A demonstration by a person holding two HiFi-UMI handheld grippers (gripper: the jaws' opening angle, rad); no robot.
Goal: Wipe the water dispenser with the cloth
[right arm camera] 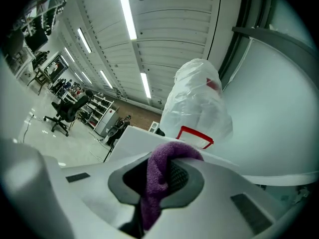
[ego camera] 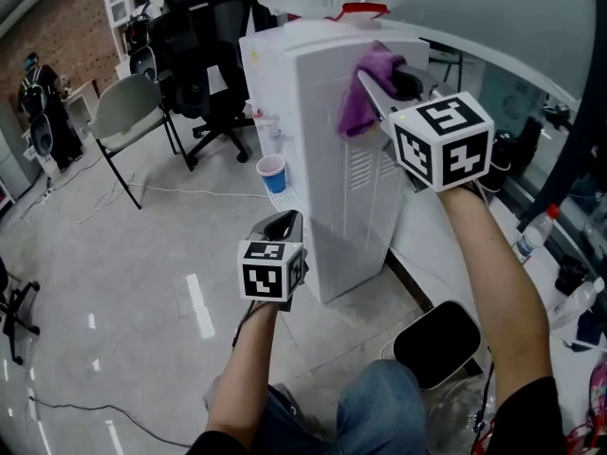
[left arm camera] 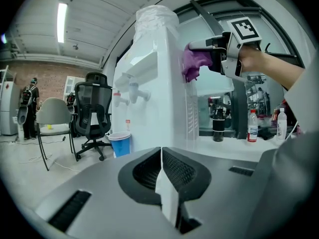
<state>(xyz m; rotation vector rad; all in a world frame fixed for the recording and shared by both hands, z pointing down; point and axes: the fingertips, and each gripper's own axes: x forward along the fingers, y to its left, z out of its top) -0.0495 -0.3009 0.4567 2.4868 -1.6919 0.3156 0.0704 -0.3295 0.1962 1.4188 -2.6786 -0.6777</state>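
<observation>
Against the upper side of the water dispenser (ego camera: pixel 327 169), purple cloth (ego camera: pixel 365 93) pinched in the right gripper (ego camera: pixel 384 85), left gripper (ego camera: pixel 286 224) clenched empty lower beside it, blue cup (ego camera: pixel 271 173) below its taps.

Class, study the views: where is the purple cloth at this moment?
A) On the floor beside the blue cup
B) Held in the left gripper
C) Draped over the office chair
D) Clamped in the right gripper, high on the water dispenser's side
D: the right gripper is shut on the purple cloth at the upper side of the water dispenser, while the left gripper holds nothing, jaws together.
</observation>
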